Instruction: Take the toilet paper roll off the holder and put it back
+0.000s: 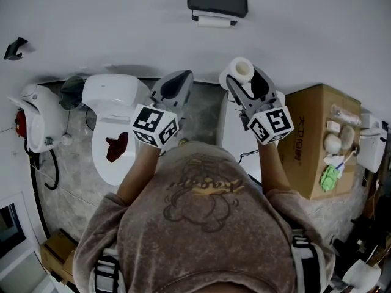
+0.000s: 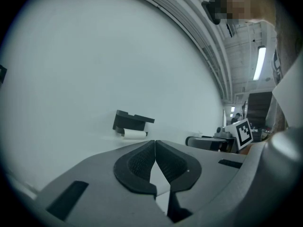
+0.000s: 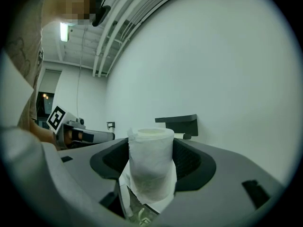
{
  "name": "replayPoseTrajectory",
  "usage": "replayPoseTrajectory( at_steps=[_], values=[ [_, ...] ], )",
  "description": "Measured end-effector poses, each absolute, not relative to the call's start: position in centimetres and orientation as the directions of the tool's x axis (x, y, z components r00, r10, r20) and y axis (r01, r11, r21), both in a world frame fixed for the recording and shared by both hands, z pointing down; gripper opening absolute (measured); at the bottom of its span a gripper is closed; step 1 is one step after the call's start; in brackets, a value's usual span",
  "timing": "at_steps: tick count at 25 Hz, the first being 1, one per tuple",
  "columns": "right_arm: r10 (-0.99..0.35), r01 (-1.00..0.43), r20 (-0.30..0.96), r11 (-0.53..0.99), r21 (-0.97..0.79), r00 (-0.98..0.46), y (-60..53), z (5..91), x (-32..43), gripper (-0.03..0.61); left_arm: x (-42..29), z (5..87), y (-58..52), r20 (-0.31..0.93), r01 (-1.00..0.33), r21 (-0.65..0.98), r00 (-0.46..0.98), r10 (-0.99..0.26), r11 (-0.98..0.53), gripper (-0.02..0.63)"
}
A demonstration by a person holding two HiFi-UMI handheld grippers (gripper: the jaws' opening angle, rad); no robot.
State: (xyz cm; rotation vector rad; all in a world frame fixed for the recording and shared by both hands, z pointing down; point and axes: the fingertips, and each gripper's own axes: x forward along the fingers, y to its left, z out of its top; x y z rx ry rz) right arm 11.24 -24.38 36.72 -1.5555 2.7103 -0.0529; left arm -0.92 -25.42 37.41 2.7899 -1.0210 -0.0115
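**Toilet roll is off the wall, sitting in the right claw**

Standing behind the person here. Closest to me, the left gripper (image 2: 155,150) is hanging out with its two dark ribbed pads pressed together and nothing between them, so it's just idling.

Next to it, the right gripper (image 1: 245,81) is clamping the white toilet paper roll (image 3: 150,167). The roll is standing upright between the pads, cardboard core facing up, and the jaws are squeezing it across its outer sides around mid-height. A loose bit of sheet is dangling off the bottom.

My guess on handling: this thing is weighing next to nothing, and it's soft, so a hard squeeze is going to crush the tube oval. The outer layers are probably going to slide or unwind if it's dragged on anything. Holding it across the wound sides, like now, looks right to me, since that's leaving both core ends free.

Further out, a white toilet (image 1: 113,102) is sitting on the left and a brown cardboard box (image 1: 311,139) on the right.

Farthest off, the black wall-mounted holder (image 1: 217,3) is hanging well apart from the roll. There's something white and cylindrical (image 1: 215,21) under it. I can't tell if it's a second roll or the bar.
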Motion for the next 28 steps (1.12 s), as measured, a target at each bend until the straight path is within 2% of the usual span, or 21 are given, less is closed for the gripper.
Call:
replayPoseTrajectory(
  at_steps=[14,24,28],
  values=[
    [-0.881,-0.882,0.041,0.469,-0.045,-0.471,-21.3,39.1,11.4,0.276,-1.8,37.5,-24.5,0.05,-0.642,0.157,0.764,-0.643,-0.75,0.02],
    [-0.877,-0.878,0.03,0.478,-0.04,-0.479,-22.0,37.4,11.4,0.276,-1.8,37.0,-24.1,0.041,-0.629,0.145,0.775,-0.63,-0.764,0.02],
    [-0.874,-0.87,-0.008,0.484,-0.094,-0.485,-22.8,36.0,11.8,0.276,-1.8,36.8,-24.0,0.037,-0.624,0.145,0.779,-0.627,-0.767,0.02]
  ],
)
